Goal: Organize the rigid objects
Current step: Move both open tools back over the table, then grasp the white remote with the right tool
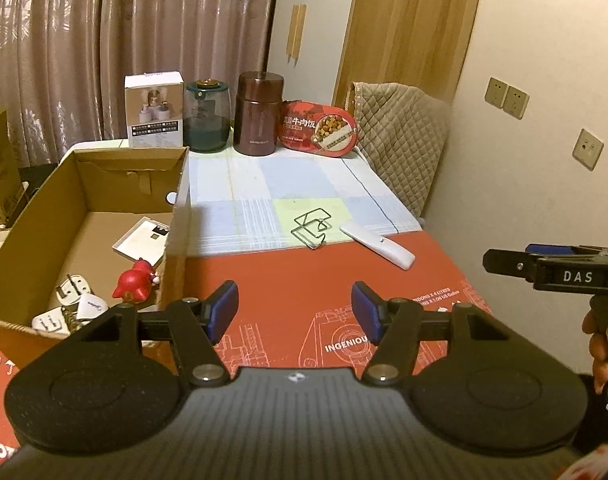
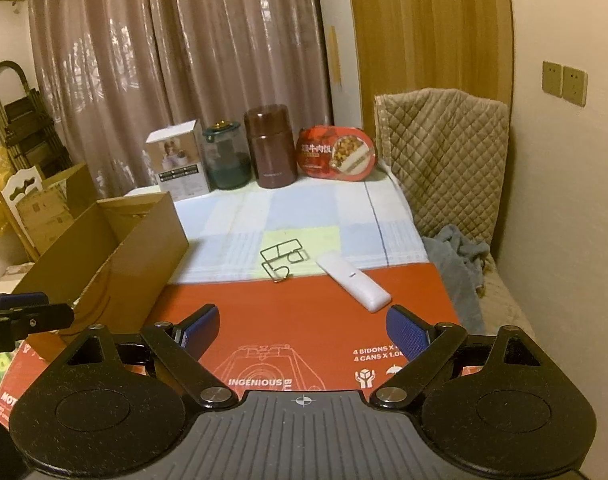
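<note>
An open cardboard box (image 1: 176, 216) (image 2: 116, 256) stands at the left of the table. It holds a white flat box (image 1: 142, 240), a red figurine (image 1: 136, 280) and white plug adapters (image 1: 70, 292). A bent wire rack (image 1: 312, 226) (image 2: 284, 260) and a white remote (image 1: 378, 244) (image 2: 354, 282) lie in the middle of the table. My left gripper (image 1: 294, 312) is open and empty above the red sheet, near the box's right wall. My right gripper (image 2: 304, 334) is open and empty, short of the remote.
Along the table's far edge stand a white product box (image 1: 154, 110), a green glass jar (image 1: 206, 116), a brown canister (image 1: 258, 114) and a red food bowl (image 1: 320, 128). A quilted chair (image 2: 444, 156) stands at the right. Curtains hang behind.
</note>
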`<state>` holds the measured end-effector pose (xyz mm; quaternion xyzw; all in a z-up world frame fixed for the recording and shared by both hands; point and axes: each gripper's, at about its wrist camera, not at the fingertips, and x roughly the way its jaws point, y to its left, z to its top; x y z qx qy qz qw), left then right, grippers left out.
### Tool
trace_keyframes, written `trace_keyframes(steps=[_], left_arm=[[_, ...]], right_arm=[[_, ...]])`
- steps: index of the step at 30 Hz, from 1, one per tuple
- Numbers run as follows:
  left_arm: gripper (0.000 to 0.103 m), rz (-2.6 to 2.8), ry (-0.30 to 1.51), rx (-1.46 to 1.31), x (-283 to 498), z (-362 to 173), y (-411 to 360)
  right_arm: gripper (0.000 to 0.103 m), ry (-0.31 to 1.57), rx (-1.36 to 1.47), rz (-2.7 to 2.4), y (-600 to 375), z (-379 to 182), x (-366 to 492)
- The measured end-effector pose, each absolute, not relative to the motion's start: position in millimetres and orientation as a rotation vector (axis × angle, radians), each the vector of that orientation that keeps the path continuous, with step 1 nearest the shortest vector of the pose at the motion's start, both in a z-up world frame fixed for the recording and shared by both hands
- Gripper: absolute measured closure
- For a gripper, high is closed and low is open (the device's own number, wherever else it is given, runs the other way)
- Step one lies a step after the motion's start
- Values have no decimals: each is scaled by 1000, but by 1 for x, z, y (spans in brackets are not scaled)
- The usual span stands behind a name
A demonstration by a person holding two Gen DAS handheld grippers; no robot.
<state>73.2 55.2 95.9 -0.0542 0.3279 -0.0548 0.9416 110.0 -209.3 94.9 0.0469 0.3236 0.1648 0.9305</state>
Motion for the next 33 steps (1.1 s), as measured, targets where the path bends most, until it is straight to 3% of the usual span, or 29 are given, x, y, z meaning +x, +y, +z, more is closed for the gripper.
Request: trace_keyframes(steps=[22,27,33], left_arm=[[39,-109,741,-81,212,16,13],[37,-109,763,-66,243,-9,7],[37,-123,780,-65,271,-32,3]], right_arm=[[16,711,-17,370,-224,-13,265],[32,702,-140,424,-211,-48,295],[36,709,-178,480,-204,-75,319]])
